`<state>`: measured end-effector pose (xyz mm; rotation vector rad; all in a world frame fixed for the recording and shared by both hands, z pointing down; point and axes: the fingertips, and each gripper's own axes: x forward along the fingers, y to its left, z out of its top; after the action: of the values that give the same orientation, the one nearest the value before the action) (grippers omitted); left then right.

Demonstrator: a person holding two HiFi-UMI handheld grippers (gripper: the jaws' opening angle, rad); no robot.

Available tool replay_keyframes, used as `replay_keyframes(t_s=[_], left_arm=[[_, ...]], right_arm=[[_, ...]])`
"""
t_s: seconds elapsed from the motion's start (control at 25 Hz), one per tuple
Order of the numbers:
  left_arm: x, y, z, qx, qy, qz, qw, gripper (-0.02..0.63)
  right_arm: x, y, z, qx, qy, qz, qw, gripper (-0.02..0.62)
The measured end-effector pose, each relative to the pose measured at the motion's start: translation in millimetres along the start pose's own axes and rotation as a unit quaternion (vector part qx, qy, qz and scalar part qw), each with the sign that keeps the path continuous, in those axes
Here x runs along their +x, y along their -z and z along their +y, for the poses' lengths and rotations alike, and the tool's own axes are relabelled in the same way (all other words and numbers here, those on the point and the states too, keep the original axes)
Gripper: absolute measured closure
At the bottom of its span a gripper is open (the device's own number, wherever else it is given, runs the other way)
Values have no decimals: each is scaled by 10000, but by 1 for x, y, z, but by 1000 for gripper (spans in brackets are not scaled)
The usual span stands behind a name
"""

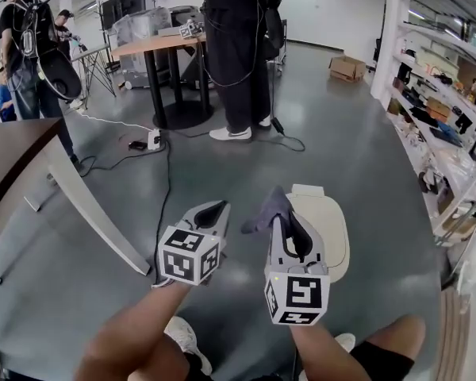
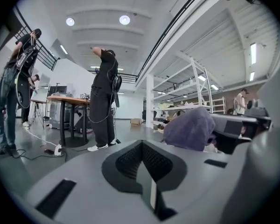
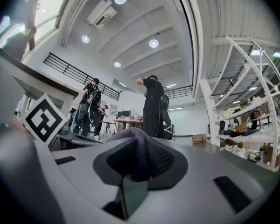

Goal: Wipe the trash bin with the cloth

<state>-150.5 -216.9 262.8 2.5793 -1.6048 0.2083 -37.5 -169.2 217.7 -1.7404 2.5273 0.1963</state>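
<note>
A cream trash bin (image 1: 327, 227) stands on the grey floor, seen from above with its lid down. My right gripper (image 1: 289, 230) hovers over the bin's left side, shut on a purple cloth (image 1: 268, 209) that bunches out past its jaws. The same cloth (image 3: 137, 153) fills the jaws in the right gripper view and shows as a purple lump (image 2: 190, 128) in the left gripper view. My left gripper (image 1: 209, 215) is held level to the left of the bin, its jaws (image 2: 142, 160) shut with nothing between them.
A person in black (image 1: 236, 54) stands beyond the bin beside a round wooden table (image 1: 155, 48). Cables and a power strip (image 1: 152, 140) lie on the floor. A table leg (image 1: 95, 213) slants at left. White shelving (image 1: 440, 109) lines the right side.
</note>
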Motion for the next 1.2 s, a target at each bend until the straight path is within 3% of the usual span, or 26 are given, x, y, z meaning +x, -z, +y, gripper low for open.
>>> replay_keyframes(t_s=[0.28,0.72,0.92,1.2], left_arm=[[12,11,16,-12,440,21,9990,609],[28,71,15,145,1055,484,9931,609],[43,108,23,346,1323,830,9871,609],[58,126,15,364,1773,988,9785,609]], right_arm=[[-7,49,18,323,854,320,9953,528],[-25,115,62,304,1152,699,9904,528],[-33,144,62,266,1461,837,9854,528],[-46,193,51,292,1867,1163,9751,528]])
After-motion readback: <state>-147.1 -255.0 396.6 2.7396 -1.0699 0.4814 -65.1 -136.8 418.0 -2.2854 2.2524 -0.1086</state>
